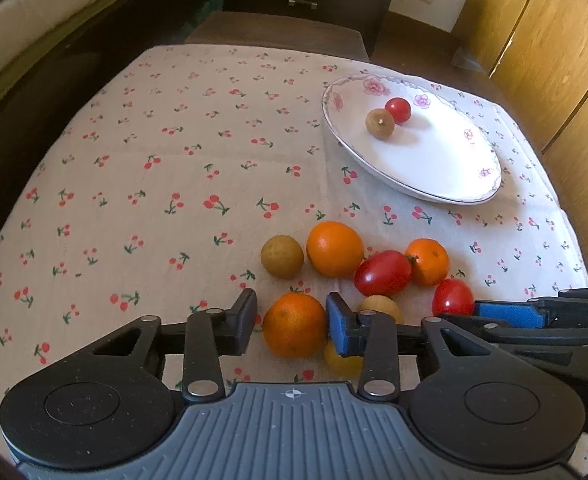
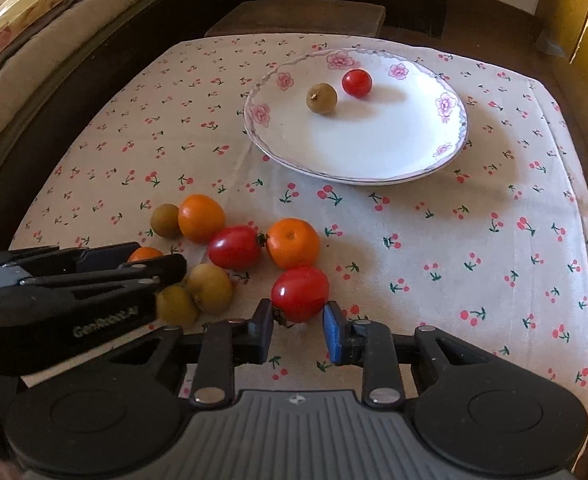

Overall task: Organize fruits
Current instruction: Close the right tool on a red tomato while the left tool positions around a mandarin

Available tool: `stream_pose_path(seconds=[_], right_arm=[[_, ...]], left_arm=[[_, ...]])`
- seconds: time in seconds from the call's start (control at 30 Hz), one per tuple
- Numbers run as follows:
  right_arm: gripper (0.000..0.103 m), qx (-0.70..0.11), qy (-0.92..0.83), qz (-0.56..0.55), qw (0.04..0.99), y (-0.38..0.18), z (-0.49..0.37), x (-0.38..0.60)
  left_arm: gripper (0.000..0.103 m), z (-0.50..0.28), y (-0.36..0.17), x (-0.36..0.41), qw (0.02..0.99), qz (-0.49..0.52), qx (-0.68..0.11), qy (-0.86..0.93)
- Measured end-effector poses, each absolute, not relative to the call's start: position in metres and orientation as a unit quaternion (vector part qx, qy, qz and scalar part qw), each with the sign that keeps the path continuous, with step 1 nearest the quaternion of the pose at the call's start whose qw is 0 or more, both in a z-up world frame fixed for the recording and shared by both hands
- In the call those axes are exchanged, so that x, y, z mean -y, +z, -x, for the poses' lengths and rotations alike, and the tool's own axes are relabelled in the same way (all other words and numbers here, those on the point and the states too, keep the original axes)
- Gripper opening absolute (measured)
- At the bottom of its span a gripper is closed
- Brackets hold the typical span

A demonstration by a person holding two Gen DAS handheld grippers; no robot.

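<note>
A flowered plate (image 2: 373,152) is set on a cherry-print tablecloth (image 1: 154,184) towards the far right, and it already holds one small red tomato (image 2: 356,83) and one brown longan (image 2: 321,97), lying near each other towards its far side. The remaining fruit is clustered on the cloth on the near side of the plate, well apart from it. The left gripper (image 1: 290,326) is brought down round a mandarin (image 1: 294,325) at the near-left edge of the cluster; its blue-padded right finger touches the fruit, while a sliver of cloth is seen between the left finger and the peel, so a firm hold cannot be confirmed. The right gripper (image 2: 298,334) is narrowed round the stem end of a red oval tomato (image 2: 300,293) at the near-right edge of the cluster; the left finger is against the stem, whereas contact on the blue-pad side cannot be told. The tomato's long axis is laid roughly across the fingers. The plate lies ahead of both grippers and to the right of the cluster, and the right hand is judged the nearer to it.
</note>
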State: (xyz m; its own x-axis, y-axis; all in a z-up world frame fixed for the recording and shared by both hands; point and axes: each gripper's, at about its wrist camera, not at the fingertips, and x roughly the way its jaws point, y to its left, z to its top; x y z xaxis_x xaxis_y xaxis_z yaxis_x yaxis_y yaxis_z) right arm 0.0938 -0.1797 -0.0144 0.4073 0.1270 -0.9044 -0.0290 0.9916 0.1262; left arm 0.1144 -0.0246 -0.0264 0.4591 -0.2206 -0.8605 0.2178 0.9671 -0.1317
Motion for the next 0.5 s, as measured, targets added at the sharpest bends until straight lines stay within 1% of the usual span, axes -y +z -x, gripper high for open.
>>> stream_pose_path(seconds=[0.1, 0.37, 0.5], right_arm=[[0.022, -0.543, 0.05, -0.038, 0.837, -0.012, -0.087, 0.18], [0.023, -0.551, 0.05, -0.05, 0.831, -0.01, -0.069, 0.196], [0.023, -0.551, 0.048, -0.068, 0.83, -0.009, -0.071, 0.205]], left_arm=[[0.045, -0.108, -0.024, 0.021, 0.853, -0.003, -0.505, -0.13], [0.045, -0.098, -0.017, 0.01, 0.854, -0.01, -0.504, -0.132], [0.048, -0.099, -0.017, 0.01, 0.854, -0.01, -0.503, -0.134]])
